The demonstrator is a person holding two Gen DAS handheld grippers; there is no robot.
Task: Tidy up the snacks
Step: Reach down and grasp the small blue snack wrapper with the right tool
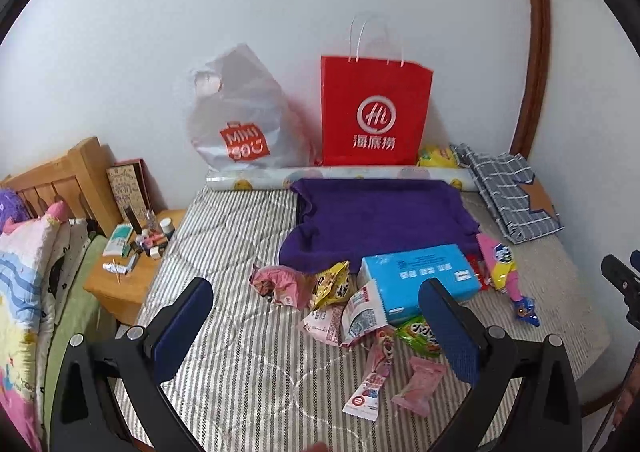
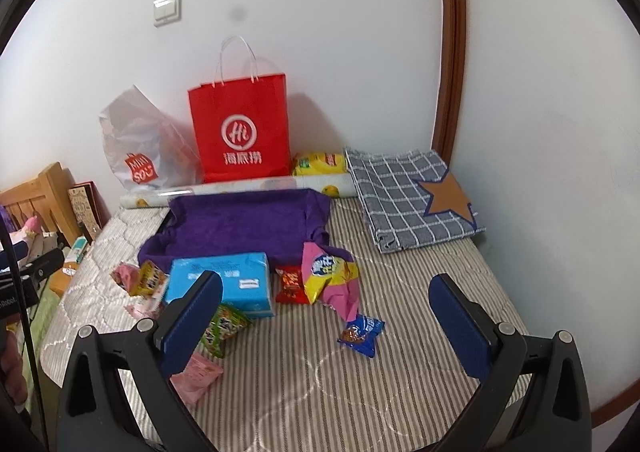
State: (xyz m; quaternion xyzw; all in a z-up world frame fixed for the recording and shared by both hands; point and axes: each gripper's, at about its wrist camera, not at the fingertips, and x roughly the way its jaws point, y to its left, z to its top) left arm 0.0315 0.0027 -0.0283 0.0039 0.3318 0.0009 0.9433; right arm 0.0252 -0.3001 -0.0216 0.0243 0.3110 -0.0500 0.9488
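Snack packets lie scattered on the striped mattress (image 1: 240,372). A light blue box (image 1: 420,280) sits in the middle, with a pink packet (image 1: 280,286), a yellow packet (image 1: 332,284), a white pouch (image 1: 360,316), a green packet (image 1: 420,336) and a pink stick pack (image 1: 376,380) around it. My left gripper (image 1: 316,286) is open above them and holds nothing. My right gripper (image 2: 326,278) is open too, over the blue box (image 2: 224,280), a red packet (image 2: 290,284), a pink-yellow bag (image 2: 328,276) and a small blue packet (image 2: 360,332). Behind the snacks lies a purple cloth (image 2: 240,223).
A red paper bag (image 1: 376,111) and a white plastic bag (image 1: 240,119) lean on the wall behind a patterned roll (image 2: 240,189). A yellow bag (image 2: 318,163) and a folded checked cloth (image 2: 412,199) lie at the back right. A cluttered wooden nightstand (image 1: 120,284) stands left.
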